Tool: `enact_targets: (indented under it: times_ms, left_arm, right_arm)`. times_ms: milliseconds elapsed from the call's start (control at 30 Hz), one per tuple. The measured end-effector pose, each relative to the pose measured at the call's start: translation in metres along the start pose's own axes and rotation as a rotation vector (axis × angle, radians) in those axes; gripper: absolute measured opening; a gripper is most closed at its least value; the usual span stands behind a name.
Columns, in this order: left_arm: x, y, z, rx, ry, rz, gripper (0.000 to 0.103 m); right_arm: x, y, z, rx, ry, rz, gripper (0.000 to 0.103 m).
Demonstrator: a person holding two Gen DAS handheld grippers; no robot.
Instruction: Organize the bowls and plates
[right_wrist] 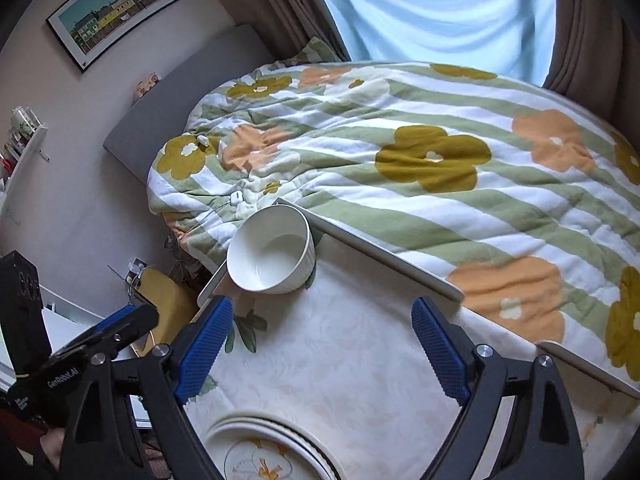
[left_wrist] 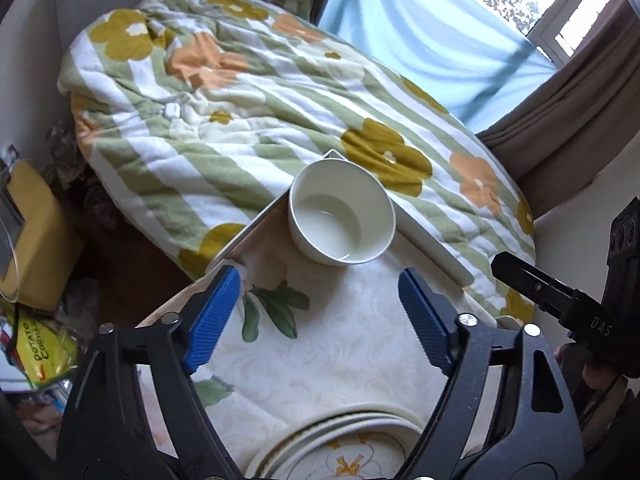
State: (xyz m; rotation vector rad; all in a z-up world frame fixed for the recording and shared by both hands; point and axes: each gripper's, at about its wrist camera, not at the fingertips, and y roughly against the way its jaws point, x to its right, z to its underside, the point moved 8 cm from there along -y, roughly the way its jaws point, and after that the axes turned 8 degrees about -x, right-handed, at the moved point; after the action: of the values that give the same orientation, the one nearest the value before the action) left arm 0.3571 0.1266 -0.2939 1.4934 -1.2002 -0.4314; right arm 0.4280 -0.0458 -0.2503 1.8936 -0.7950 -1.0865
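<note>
A white bowl [left_wrist: 342, 216] stands upright and empty at the far edge of a small table with a cream floral cloth [left_wrist: 340, 340]; it also shows in the right wrist view [right_wrist: 272, 250]. A stack of plates with a yellow flower pattern [left_wrist: 344, 448] lies at the near edge, below the grippers, and shows in the right wrist view [right_wrist: 264, 452]. My left gripper [left_wrist: 320, 316] is open and empty above the cloth, between plates and bowl. My right gripper [right_wrist: 322, 350] is open and empty, above the cloth too. Each gripper's body shows at the edge of the other's view.
A bed with a green-striped flowered quilt [right_wrist: 420, 152] lies right behind the table. A grey laptop-like slab [right_wrist: 384, 252] rests along the table's far edge. A yellow box [left_wrist: 28, 236] and snack packets [left_wrist: 40, 352] sit on the left. Curtains and a window are behind.
</note>
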Motion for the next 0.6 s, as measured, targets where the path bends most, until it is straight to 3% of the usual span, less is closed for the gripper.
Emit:
enact_targets:
  times_ms: [167, 233, 400, 533, 600]
  left_arm:
    - [-0.017, -0.061, -0.031, -0.058, 0.029, 0.017, 0.063]
    - [-0.018, -0.076, -0.039, -0.075, 0.021, 0.021, 0.052]
    - [-0.017, -0.107, -0.044, -0.125, 0.001, 0.02, 0.035]
    - [-0.018, -0.116, -0.042, -0.14, -0.015, 0.01, 0.021]
    - [-0.018, -0.118, -0.042, -0.128, -0.028, 0.0, 0.021]
  right_arm:
    - [-0.003, -0.073, -0.024, -0.072, -0.05, -0.078, 0.066]
    - [-0.002, -0.093, -0.028, -0.091, -0.062, -0.09, 0.059]
    - [-0.003, -0.125, -0.032, -0.119, -0.086, -0.107, 0.049]
    - [-0.005, -0.135, -0.031, -0.133, -0.085, -0.108, 0.034]
    - [-0.006, -0.139, -0.031, -0.139, -0.082, -0.104, 0.028]
